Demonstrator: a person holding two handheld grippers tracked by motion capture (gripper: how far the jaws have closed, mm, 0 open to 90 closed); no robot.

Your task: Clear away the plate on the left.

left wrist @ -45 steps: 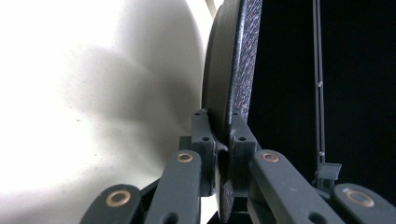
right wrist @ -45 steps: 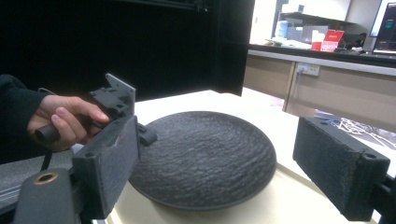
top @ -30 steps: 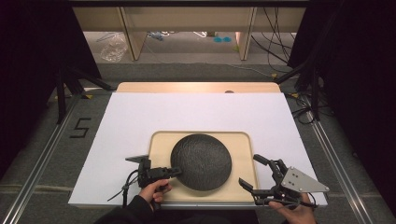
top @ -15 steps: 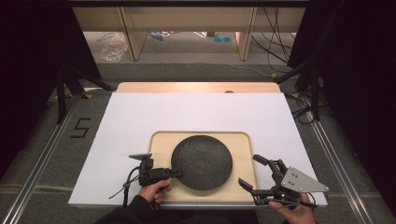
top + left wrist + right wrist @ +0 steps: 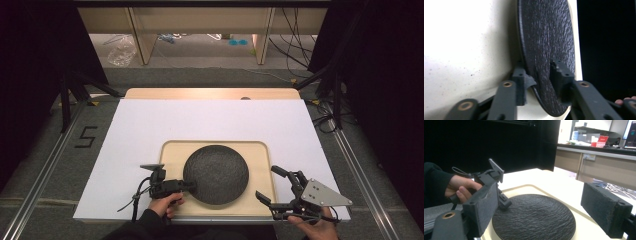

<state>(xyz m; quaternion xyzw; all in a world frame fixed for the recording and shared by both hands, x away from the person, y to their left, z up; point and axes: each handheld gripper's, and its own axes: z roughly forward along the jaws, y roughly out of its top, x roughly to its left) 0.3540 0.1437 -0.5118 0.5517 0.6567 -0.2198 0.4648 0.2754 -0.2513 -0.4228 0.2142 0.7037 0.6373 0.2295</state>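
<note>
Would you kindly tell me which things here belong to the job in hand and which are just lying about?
In the job:
black plate
tray
left gripper, shut on the plate's rim

Lying about:
plastic bag on the floor
cables

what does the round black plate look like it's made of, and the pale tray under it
The round black plate looks like matte stoneware or slate-look ceramic: its face is rough and rippled, with dull glints in the left gripper view; moulded plastic is possible. The pale rounded-corner tray beneath it looks like light wood or wood-coloured plastic: smooth, even beige, raised rim, no clear grain.
</note>
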